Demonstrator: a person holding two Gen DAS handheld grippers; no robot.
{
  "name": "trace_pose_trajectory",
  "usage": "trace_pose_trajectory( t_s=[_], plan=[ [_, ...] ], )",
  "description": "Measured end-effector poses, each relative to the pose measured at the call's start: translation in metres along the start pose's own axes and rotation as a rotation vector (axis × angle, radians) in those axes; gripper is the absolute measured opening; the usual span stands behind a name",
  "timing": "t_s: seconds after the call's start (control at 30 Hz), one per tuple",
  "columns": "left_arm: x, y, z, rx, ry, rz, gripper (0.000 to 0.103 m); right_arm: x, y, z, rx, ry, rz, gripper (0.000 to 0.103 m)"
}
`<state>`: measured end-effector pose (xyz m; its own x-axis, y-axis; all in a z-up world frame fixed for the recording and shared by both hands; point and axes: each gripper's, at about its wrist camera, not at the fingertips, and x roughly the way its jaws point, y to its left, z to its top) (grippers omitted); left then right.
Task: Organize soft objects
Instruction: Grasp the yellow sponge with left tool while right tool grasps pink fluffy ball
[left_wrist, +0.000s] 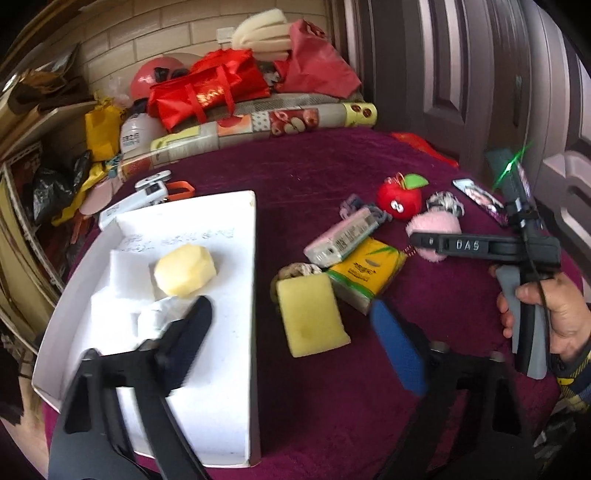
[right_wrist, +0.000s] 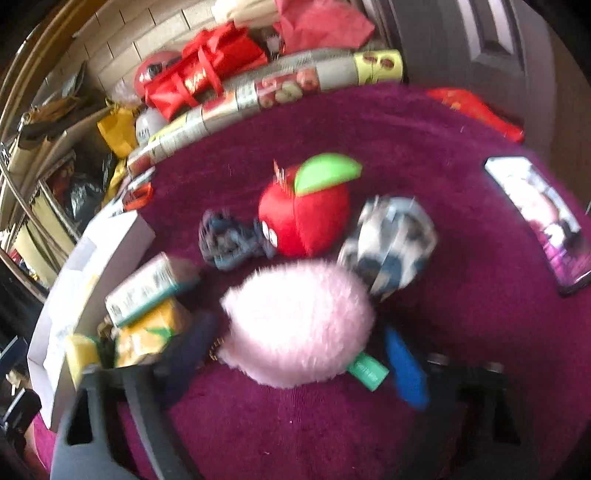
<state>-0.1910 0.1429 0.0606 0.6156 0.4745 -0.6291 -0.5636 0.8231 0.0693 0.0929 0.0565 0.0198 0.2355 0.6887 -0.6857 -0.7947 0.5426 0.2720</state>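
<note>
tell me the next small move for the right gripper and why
Probably close the right gripper on the pink fluffy ball. The ball already sits between its two fingers, the pads do not seem to press it yet, and nothing is held. The white tray to the left looks like where soft items go.

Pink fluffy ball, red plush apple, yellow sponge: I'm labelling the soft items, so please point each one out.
pink fluffy ball (right_wrist: 295, 325), right wrist view, middle of its fur.
red plush apple (right_wrist: 310, 218), right wrist view, its red body.
yellow sponge (left_wrist: 310, 317), left wrist view, its flat top face.
</note>
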Motion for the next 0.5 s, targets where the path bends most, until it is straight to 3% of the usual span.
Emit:
trace_pose_trajectory(
  t_s=[0.03,0.5],
  plan=[
    [0.004,-0.003,0.0,0.009,0.015,-0.004,0.073,-0.001,0.0,0.0,0.0,-0.005,0.026,0.06],
    [0.049,-0.031,0.003,0.09,0.158,0.124,0.073,-0.005,-0.025,-0.003,0.123,-0.017,0.175,0.06]
  ],
)
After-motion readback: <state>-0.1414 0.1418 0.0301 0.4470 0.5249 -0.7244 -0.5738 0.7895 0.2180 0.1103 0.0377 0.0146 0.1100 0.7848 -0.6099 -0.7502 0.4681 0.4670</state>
